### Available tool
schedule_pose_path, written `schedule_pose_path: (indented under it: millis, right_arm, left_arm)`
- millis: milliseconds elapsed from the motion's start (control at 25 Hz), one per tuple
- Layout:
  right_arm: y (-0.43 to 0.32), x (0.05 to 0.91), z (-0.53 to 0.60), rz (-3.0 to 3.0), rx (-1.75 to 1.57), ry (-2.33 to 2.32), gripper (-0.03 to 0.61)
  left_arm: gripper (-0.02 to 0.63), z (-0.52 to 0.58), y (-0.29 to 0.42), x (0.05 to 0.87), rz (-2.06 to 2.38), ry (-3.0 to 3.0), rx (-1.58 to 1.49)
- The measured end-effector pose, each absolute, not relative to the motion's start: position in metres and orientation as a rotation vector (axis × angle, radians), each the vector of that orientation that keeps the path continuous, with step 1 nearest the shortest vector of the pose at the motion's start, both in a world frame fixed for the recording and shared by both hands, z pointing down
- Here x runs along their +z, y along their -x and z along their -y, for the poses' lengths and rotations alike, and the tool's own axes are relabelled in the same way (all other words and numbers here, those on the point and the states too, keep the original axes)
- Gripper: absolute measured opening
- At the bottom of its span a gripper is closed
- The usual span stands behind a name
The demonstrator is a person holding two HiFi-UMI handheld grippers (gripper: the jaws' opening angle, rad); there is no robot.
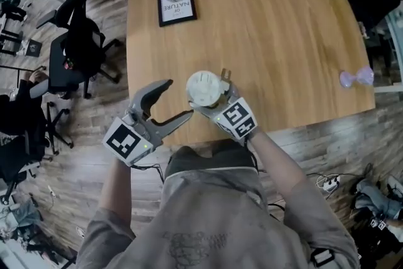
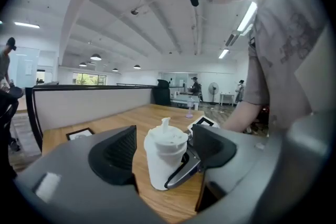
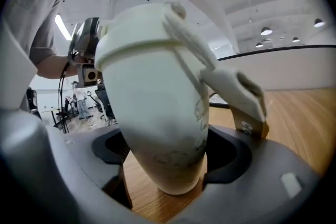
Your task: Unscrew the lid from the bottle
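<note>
Count on the wooden table point(image 1: 283, 41): one white plastic bottle point(image 2: 161, 165), one white screw lid with a spout point(image 1: 203, 86) seated on it, one black-framed picture point(image 1: 175, 4) and one small lilac dumbbell-shaped object point(image 1: 356, 77). There are two hand-held grippers.

Task item: the bottle stands upright on the table near the front edge, about midway along it.

Right gripper point(image 1: 211, 94): the jaws are spread wide and the bottle's lower body stands between them. The pads lie close on both sides, with no firm clamp evident.

Left gripper point(image 1: 179, 97): the jaws are apart and hold nothing. It is just left of the bottle with its tips pointed toward it, apart from it.

Edges and room: the framed picture lies near the back-left corner, well apart from the bottle. The lilac object sits close to the right edge. The tabletop between them is open wood. Black office chairs point(image 1: 79, 50) stand on the floor off the left edge.

View differences: the head view gives only the lid's top. The left gripper view shows the bottle's full side, the spout and the right gripper's marker cube point(image 2: 203, 122) behind it. The right gripper view alone shows a white strap point(image 3: 231, 86) running off the lid.
</note>
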State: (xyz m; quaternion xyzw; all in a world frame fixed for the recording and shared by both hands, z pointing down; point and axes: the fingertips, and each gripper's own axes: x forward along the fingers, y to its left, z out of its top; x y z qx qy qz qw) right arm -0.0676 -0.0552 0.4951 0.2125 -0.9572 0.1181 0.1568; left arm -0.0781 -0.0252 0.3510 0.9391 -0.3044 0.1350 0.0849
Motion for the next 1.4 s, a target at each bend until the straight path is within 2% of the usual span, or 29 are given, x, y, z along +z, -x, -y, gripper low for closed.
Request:
schedule_pose_path:
  millis: [160, 240, 440, 720, 840, 1080, 1400]
  right_arm:
    - [0.069, 0.494, 0.053, 2.765, 0.285, -0.486, 0.408]
    - [0.069, 0.494, 0.051, 2.774, 0.271, -0.450, 0.408]
    - [0.071, 0.494, 0.046, 2.804, 0.245, -0.335, 0.408]
    - [0.072, 0.496, 0.042, 2.799, 0.204, -0.160, 0.408]
    - [0.072, 0.497, 0.042, 2.800, 0.198, -0.157, 0.408]
    - [0.072, 0.496, 0.042, 2.825, 0.224, -0.226, 0.408]
    - [0.070, 0.494, 0.044, 2.856, 0.258, -0.320, 0.408]
  left_arm:
    - [0.351, 0.025, 0.068, 0.348, 0.703, -2.863, 0.466]
    - [0.423, 0.025, 0.059, 0.350, 0.585, -2.877, 0.491]
    - [0.490, 0.034, 0.039, 0.371, 0.325, -3.017, 0.581]
    - [0.494, 0.042, 0.014, 0.399, 0.005, -2.985, 0.609]
    - [0.465, 0.043, 0.010, 0.403, -0.054, -2.971, 0.595]
    - [0.462, 0.046, 0.010, 0.396, 0.176, -2.943, 0.404]
    - [0.460, 0.058, 0.018, 0.397, 0.909, -2.825, 0.213]
